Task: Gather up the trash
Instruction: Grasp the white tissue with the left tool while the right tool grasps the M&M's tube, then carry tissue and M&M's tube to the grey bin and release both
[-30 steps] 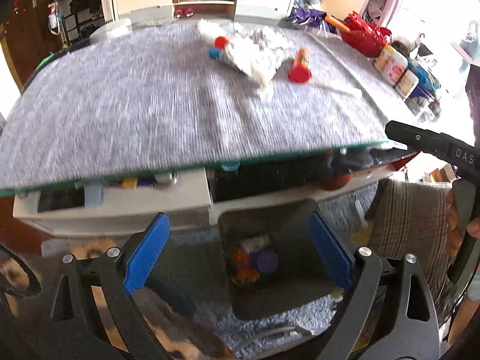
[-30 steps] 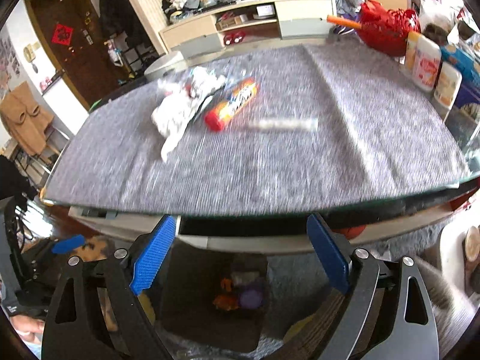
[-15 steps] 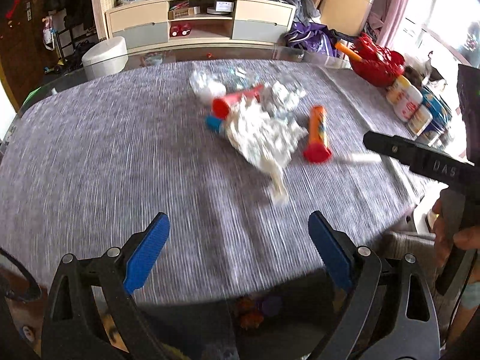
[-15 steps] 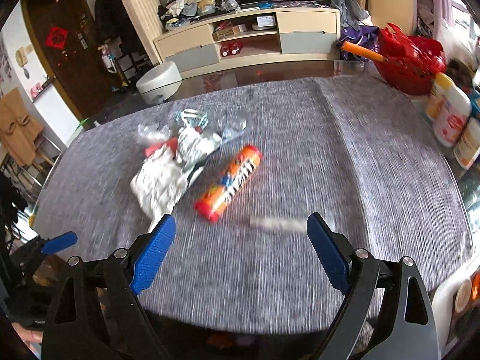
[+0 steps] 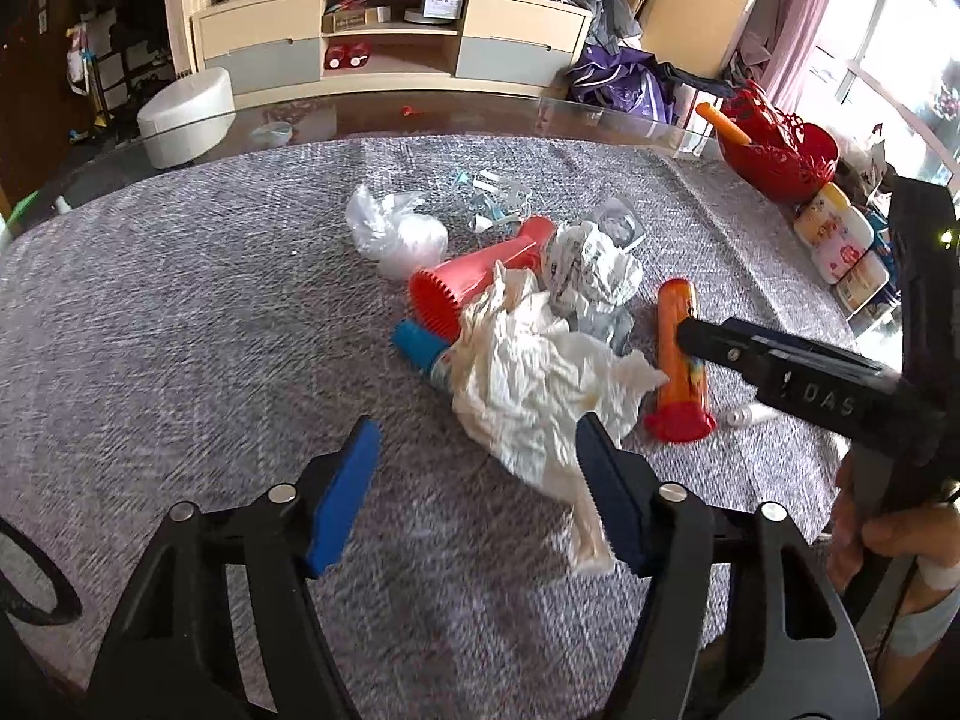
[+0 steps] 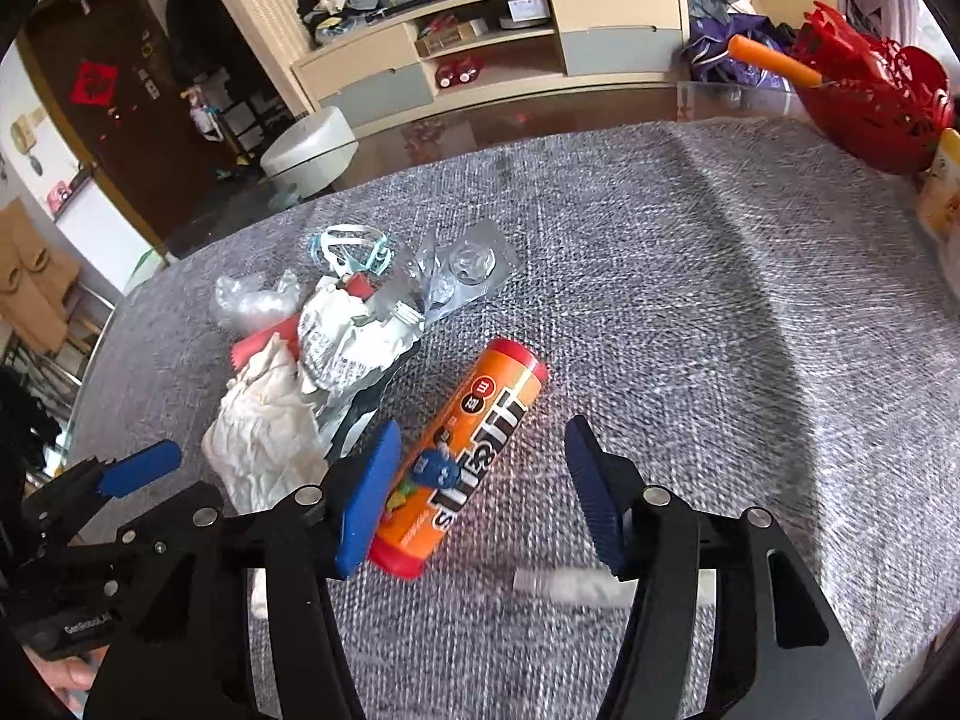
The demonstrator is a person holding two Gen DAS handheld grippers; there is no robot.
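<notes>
A trash pile lies on the grey cloth (image 5: 180,300): a crumpled white tissue (image 5: 528,384), printed paper (image 5: 591,270), a red cone-shaped tube (image 5: 480,276), a blue-capped tube (image 5: 414,345), a white bag (image 5: 390,234) and an orange candy tube (image 6: 468,456). My left gripper (image 5: 477,492) is closing just short of the tissue, whose tail runs past the right pad; neither pad presses on it. My right gripper (image 6: 480,495) is closing with the candy tube's near end between its pads, the left pad close beside it. A thin white stick (image 6: 570,585) lies by the right finger.
A red basket (image 5: 780,150) and several bottles (image 5: 834,234) stand at the table's right edge. A clear blister pack (image 6: 468,270) and plastic rings (image 6: 348,246) lie behind the pile. A cabinet (image 5: 390,42) and white stool (image 5: 186,114) are beyond the table.
Both grippers moved forward from over the bin below the table edge to over the cloth, up to the trash pile. Both pairs of jaws have narrowed.
</notes>
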